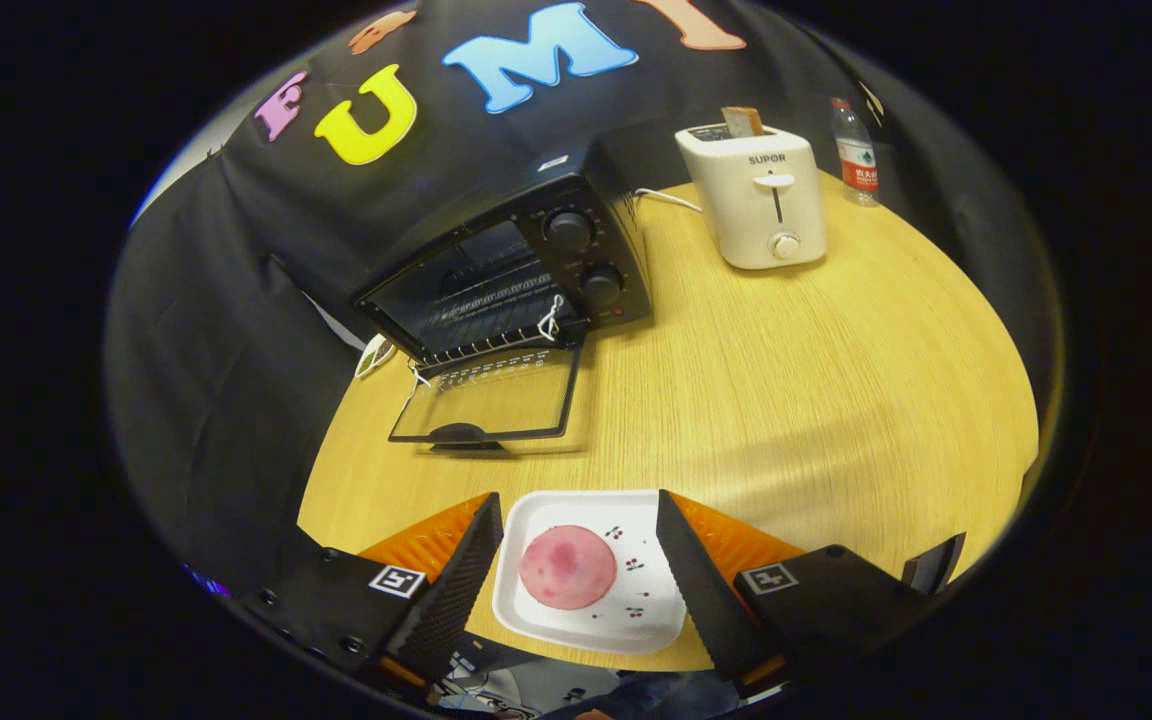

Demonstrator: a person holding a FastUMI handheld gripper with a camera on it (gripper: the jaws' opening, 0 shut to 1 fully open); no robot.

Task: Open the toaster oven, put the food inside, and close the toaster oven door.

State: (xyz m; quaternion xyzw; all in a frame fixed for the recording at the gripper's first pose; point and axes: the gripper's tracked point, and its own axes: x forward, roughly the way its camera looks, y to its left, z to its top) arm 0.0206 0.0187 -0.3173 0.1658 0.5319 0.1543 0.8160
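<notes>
A round pink bun lies on a white square plate with small cherry prints. The plate sits between my two fingers, and my gripper is shut on it, one finger pressing each side, at the table's near edge. Beyond the fingers stands the black toaster oven at the back left of the table. Its glass door is folded down flat toward me, and the wire rack inside is visible. Bare table separates the plate from the door's handle.
The round wooden table carries a white pop-up toaster with a slice of toast in it at the back right. A water bottle stands behind the toaster. A white cord runs between oven and toaster.
</notes>
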